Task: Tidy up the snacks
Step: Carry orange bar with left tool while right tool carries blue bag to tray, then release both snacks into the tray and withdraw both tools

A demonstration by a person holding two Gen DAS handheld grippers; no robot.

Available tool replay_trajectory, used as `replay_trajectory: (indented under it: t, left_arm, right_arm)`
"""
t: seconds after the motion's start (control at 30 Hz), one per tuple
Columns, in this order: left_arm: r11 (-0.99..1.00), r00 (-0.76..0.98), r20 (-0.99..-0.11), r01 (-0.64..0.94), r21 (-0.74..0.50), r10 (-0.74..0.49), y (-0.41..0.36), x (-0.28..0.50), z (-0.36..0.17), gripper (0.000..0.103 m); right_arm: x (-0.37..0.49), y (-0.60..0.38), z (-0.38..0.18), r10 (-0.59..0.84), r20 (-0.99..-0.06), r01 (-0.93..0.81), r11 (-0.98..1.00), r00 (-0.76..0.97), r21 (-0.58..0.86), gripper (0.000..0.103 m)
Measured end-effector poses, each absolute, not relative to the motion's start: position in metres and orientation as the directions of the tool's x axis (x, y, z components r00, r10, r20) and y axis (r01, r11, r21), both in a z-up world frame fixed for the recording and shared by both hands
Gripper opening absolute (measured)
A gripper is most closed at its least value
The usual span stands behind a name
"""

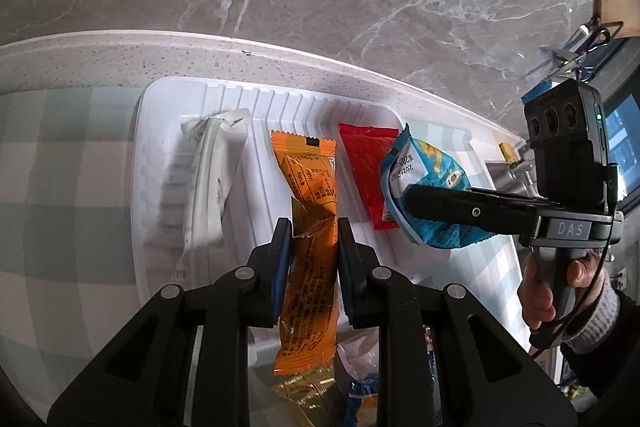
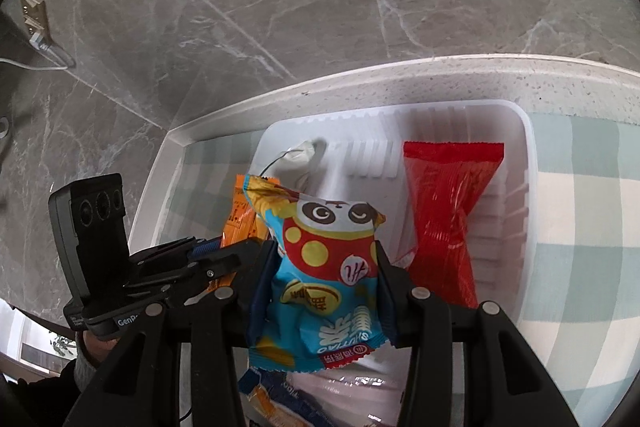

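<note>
The left gripper (image 1: 314, 227) is clamped on an orange snack bar (image 1: 310, 255), its pads pinching the wrapper near mid-length. The bar's long axis runs along the fingers, its far crimped end pointing toward the back of a white ribbed tray (image 1: 168, 95) and its near end hanging under the gripper. The right gripper (image 2: 326, 255) is closed on a blue panda-print snack bag (image 2: 320, 267), squeezed at its waist; the bag stands lengthwise between the fingers, panda face toward the tray's far wall. Both packets are held above the tray. In it lie a white packet (image 1: 216, 171) on the left and a red packet (image 1: 370, 167) on the right, both lengthwise front to back. The tray sits on a checked cloth (image 1: 60, 155) over a speckled counter (image 1: 120, 51).
</note>
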State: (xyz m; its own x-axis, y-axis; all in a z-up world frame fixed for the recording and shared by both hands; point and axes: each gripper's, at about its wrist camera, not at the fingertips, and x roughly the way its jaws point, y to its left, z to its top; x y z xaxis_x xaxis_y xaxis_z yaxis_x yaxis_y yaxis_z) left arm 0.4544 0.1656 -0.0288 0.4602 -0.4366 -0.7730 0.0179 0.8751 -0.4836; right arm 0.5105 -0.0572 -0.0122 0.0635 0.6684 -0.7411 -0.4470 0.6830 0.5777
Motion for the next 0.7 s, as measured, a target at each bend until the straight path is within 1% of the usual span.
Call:
replay_trajectory:
  t: [0.23, 0.7]
  left_arm:
    - [0.882, 0.453, -0.784, 0.009, -0.472, -0.424, 0.164, 0.468, -0.036, 0.020]
    - [0.914, 0.453, -0.815, 0.000, -0.406, -0.362, 0.156, 0.492, -0.051, 0.020]
  right_arm:
    - [0.522, -0.052, -0.019, 0.655, -0.753, -0.432, 0.699, 0.066, 0.570, 0.048]
    - [0.536, -0.039, -0.028, 0.632, -0.770, -0.425, 0.723, 0.086, 0.546, 0.048]
